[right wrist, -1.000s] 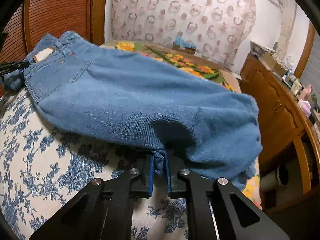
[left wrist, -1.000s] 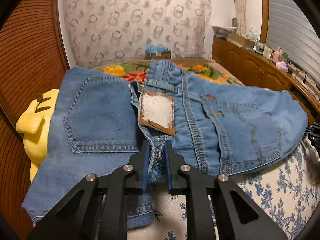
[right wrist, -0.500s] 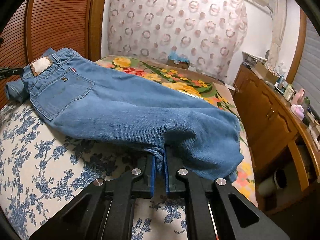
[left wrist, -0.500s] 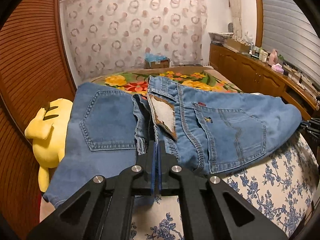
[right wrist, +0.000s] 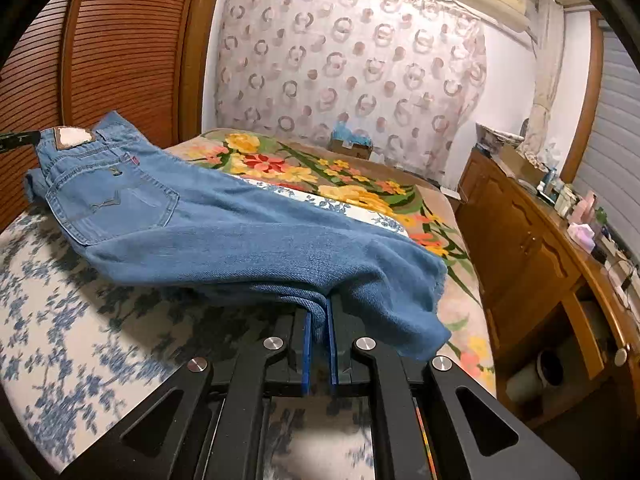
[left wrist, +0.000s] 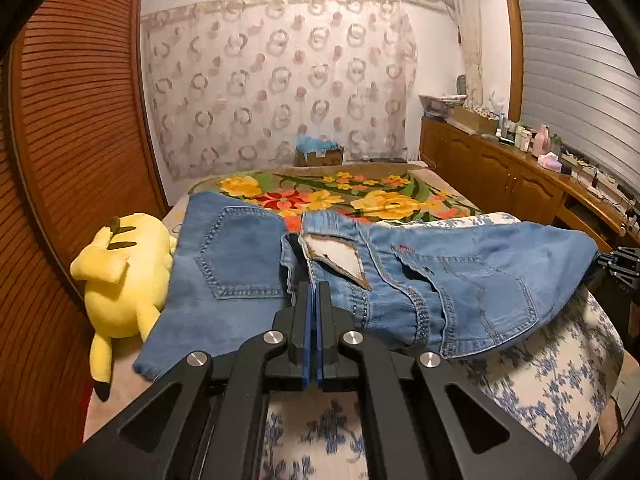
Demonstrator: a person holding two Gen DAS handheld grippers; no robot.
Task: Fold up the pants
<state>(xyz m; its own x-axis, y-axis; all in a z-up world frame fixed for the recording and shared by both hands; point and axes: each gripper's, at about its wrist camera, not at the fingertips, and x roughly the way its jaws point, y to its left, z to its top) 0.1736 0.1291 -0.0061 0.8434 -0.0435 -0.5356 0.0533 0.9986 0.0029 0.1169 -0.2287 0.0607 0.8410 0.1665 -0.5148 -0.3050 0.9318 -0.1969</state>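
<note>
The blue jeans (left wrist: 460, 272) hang stretched above the bed between my two grippers. My left gripper (left wrist: 313, 294) is shut on the waistband beside the leather patch (left wrist: 336, 258); the other half with its back pocket (left wrist: 240, 256) droops to the left. My right gripper (right wrist: 318, 312) is shut on a bunched fold of the jeans (right wrist: 248, 236) near the leg end; the cuff hangs off to its right. The right gripper shows at the right edge of the left wrist view (left wrist: 620, 264).
A bed with a blue-flowered white sheet (right wrist: 52, 320) and a flowered blanket (left wrist: 320, 196) lies under the jeans. A yellow plush toy (left wrist: 120, 272) lies at the left by the wooden slatted wall (left wrist: 68, 140). A wooden cabinet (right wrist: 532, 240) with clutter runs along the right.
Both grippers have lifted and drawn back with the jeans, pulling them off the bed and tauter. The left jaws have closed tighter on the waistband.
</note>
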